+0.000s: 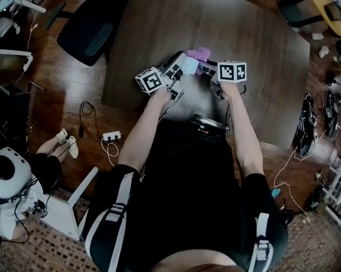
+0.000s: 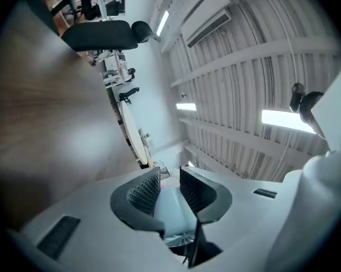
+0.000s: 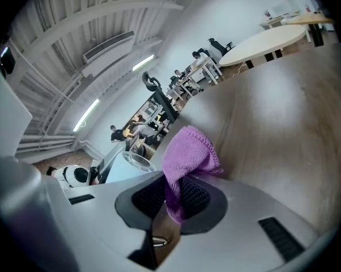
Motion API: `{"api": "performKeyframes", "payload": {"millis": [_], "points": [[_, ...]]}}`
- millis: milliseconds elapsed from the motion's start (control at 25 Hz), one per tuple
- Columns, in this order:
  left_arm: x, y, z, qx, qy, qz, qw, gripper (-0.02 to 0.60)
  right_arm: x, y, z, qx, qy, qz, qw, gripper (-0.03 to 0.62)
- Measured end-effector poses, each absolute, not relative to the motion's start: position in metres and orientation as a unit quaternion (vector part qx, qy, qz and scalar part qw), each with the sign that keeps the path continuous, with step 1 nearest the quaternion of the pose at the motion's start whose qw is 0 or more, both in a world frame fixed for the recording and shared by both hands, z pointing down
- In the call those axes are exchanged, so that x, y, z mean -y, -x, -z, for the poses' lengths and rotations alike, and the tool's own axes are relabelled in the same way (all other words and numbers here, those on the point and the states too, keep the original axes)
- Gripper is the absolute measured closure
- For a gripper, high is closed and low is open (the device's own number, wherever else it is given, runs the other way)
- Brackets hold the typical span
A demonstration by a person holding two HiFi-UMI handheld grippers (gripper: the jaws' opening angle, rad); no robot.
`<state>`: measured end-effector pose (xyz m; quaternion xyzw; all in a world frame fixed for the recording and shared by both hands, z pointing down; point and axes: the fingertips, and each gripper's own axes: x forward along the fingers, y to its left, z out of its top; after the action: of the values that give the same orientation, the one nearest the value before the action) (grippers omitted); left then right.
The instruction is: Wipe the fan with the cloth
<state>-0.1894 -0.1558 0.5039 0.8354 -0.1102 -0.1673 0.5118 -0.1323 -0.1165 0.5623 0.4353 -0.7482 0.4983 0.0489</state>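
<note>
A small pale blue fan (image 1: 190,65) is held over the brown table (image 1: 261,55), between the two grippers. My left gripper (image 1: 175,71) is shut on it; in the left gripper view the fan's pale blue body (image 2: 171,208) fills the gap between the ribbed pads (image 2: 143,190). My right gripper (image 1: 209,70) is shut on a purple cloth (image 1: 200,53). In the right gripper view the cloth (image 3: 188,152) sticks up out of the jaws, and the fan (image 3: 124,166) shows just to its left. The cloth and the fan are close together; I cannot tell whether they touch.
A black office chair (image 1: 90,32) stands at the table's far left corner. A white power strip (image 1: 111,135) and cables lie on the wooden floor at the left. Shoes (image 1: 306,126) sit on the floor at the right. A seated person's legs (image 1: 51,146) show at the left.
</note>
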Motion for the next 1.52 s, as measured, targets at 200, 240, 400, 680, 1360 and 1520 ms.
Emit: {"api": "performKeyframes", "payload": {"millis": [200,240,400,680,1360,1520], "points": [[0.140,0.157,-0.499,0.073,-0.804,0.186,0.559,0.474,0.100,0.102,-0.564,0.709,-0.489,-0.508,0.021,0.539],[0.135,0.148,-0.499,0.065,-0.802,0.186,0.564,0.474,0.096,0.092,-0.566,0.698,-0.502,-0.510,0.014,0.539],[0.118,0.106,-0.505,0.051,-0.790,0.194,0.580,0.474,0.079,0.045,-0.570,0.658,-0.552,-0.512,-0.010,0.539],[0.101,0.025,-0.509,0.043,-0.766,0.213,0.604,0.474,0.061,-0.047,-0.571,0.600,-0.622,-0.503,-0.024,0.539],[0.013,0.164,-0.453,0.114,-0.920,0.081,0.365,0.474,-0.155,-0.120,-0.492,0.575,-0.547,-0.457,-0.402,0.539],[-0.047,0.207,-0.430,0.169,-0.926,0.066,0.330,0.474,-0.208,-0.113,-0.472,0.608,-0.501,-0.434,-0.437,0.539]]}}
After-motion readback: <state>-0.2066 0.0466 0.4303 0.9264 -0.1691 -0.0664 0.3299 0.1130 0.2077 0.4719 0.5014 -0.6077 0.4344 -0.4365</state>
